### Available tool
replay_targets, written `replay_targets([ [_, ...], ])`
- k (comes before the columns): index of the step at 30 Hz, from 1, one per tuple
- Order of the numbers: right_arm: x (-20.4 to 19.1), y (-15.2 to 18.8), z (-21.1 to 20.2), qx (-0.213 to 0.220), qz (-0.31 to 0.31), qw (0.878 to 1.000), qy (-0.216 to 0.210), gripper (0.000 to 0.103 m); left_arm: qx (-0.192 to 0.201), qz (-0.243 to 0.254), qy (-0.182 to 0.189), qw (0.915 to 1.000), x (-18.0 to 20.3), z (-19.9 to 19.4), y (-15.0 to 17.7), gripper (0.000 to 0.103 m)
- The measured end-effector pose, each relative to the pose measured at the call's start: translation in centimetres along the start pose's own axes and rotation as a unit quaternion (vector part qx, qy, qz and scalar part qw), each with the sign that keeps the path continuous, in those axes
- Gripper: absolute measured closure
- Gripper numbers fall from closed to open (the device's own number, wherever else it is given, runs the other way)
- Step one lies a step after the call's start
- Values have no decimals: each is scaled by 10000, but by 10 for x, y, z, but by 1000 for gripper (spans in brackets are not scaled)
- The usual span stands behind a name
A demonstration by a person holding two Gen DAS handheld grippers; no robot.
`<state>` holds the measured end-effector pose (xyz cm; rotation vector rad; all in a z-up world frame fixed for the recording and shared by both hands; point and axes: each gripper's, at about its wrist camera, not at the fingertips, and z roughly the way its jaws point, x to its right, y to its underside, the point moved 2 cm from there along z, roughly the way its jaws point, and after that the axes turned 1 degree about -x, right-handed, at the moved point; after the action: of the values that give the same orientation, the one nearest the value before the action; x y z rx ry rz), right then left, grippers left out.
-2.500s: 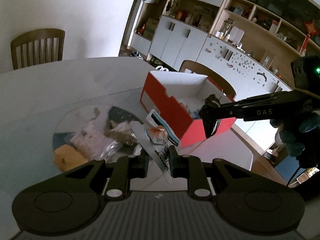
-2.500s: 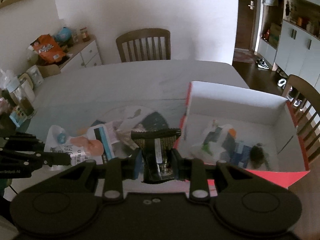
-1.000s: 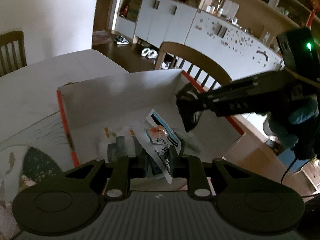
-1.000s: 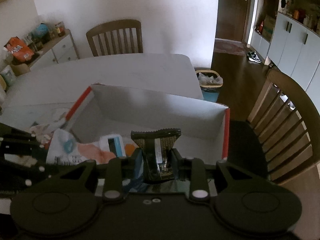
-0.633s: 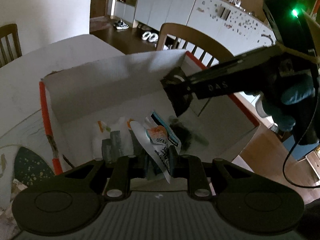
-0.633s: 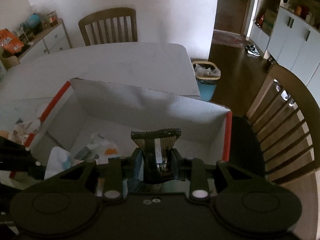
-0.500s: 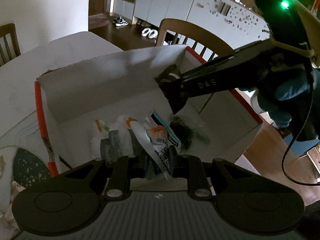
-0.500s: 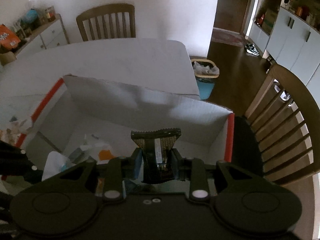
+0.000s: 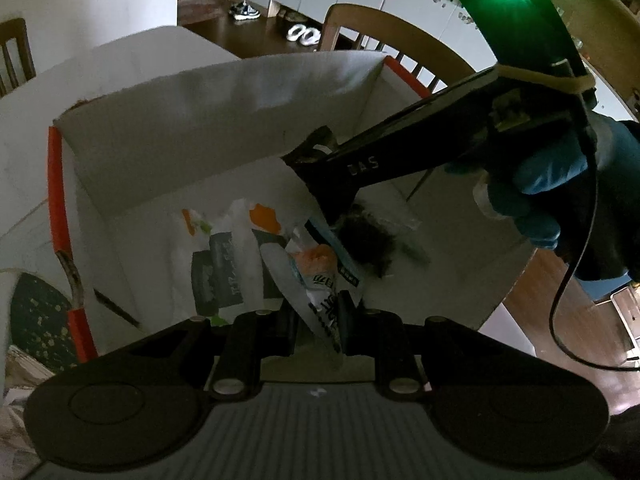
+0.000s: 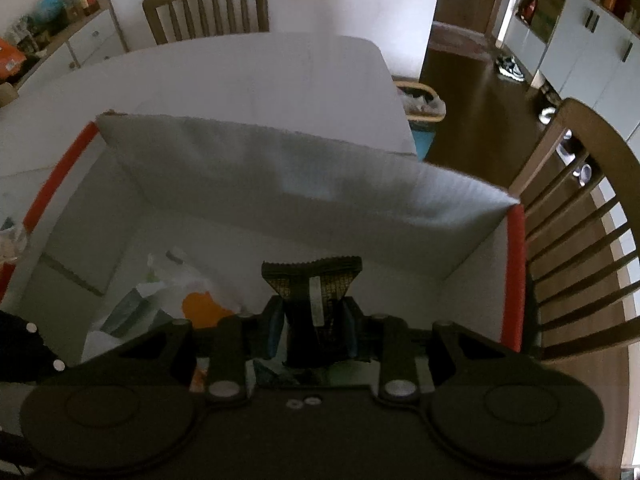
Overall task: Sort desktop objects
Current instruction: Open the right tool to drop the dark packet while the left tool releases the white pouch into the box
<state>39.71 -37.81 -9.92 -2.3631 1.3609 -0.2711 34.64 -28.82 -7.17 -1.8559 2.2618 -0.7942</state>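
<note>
Wrapper (image 9: 316, 280) sits pinched between left tongs (image 9: 316, 322) (over box (image 9: 208, 112)).

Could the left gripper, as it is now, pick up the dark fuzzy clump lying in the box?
Probably not: the left gripper is shut on a white packet, and the right gripper hangs just over the clump.
</note>
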Motion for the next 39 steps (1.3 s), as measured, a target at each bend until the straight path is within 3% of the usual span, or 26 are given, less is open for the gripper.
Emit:
replay_targets([
  [16,0,4,15,-261,90,9996,27,68,0,16,-74,10000,4,0,0,83],
  [19,1,4,10,-239,137,9996,19,65,70,-7,-94,9999,6,-3,-1,74],
  [23,0,5,-2,-150,146,9998,-38,59,160,15,-7,9999,8,-9,0,50],
  [28,1,6,-24,54,194,9997,-163,47,343,-21,52,9994,6,-20,2,50],
  [39,-4,10,-52,217,244,9991,-261,45,728,-31,31,9973,13,-47,8,50],
])
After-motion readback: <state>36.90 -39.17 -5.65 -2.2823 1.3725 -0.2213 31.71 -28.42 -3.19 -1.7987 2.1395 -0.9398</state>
